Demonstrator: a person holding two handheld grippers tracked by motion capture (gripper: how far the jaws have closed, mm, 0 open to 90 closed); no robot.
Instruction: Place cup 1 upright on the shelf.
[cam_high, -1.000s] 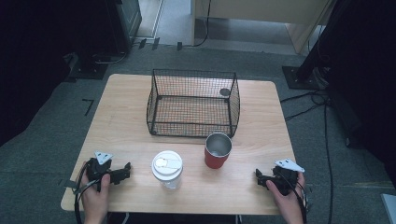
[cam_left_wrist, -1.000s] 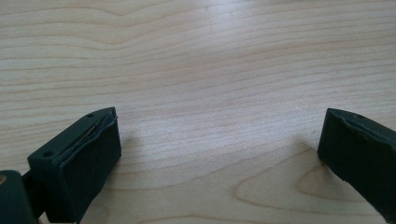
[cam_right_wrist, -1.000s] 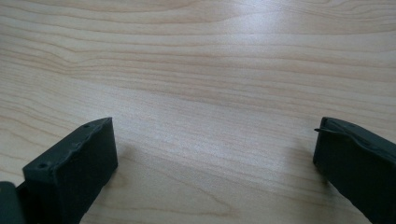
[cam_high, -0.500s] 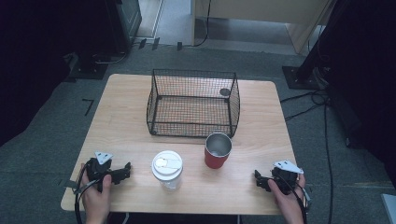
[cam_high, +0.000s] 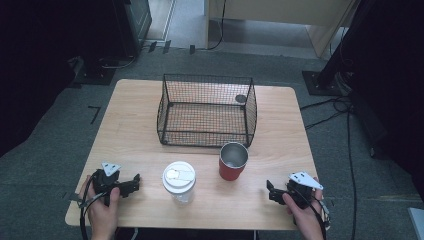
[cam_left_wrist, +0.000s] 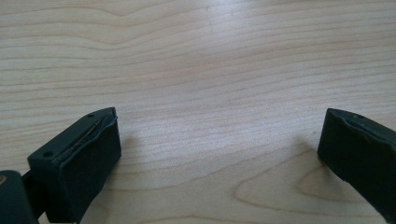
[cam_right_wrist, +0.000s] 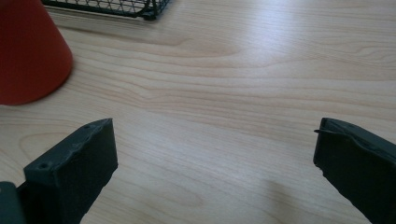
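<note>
Resting low at the near edge of the wooden table (cam_high: 130, 120), both grippers sit in the person's hands in the high view. The left gripper (cam_high: 134, 183) lies at the near left corner, just left of the clear cup with a white lid (cam_high: 179, 181). The right gripper (cam_high: 271, 191) lies at the near right, right of and nearer than the red cup (cam_high: 233, 161); the two are apart. The red cup stands upright with its steel inside showing, just in front of the wire basket (cam_high: 206, 111), near the basket's right front corner. A small dark round thing (cam_high: 241, 98) shows at the basket's far right wall. Against the frames half a second and one second ago, cups and basket sit where they were; the right gripper has crept slightly leftward and nearer, the left one hardly at all.

Left gripper view: left gripper (cam_left_wrist: 217, 142) jaws spread wide, nothing between them, bare wood grain ahead.

Right gripper view: right gripper (cam_right_wrist: 215, 149) jaws likewise released and empty. The red cup (cam_right_wrist: 28, 56) stands at upper left, the basket's lower wire edge (cam_right_wrist: 116, 7) beyond it.
</note>
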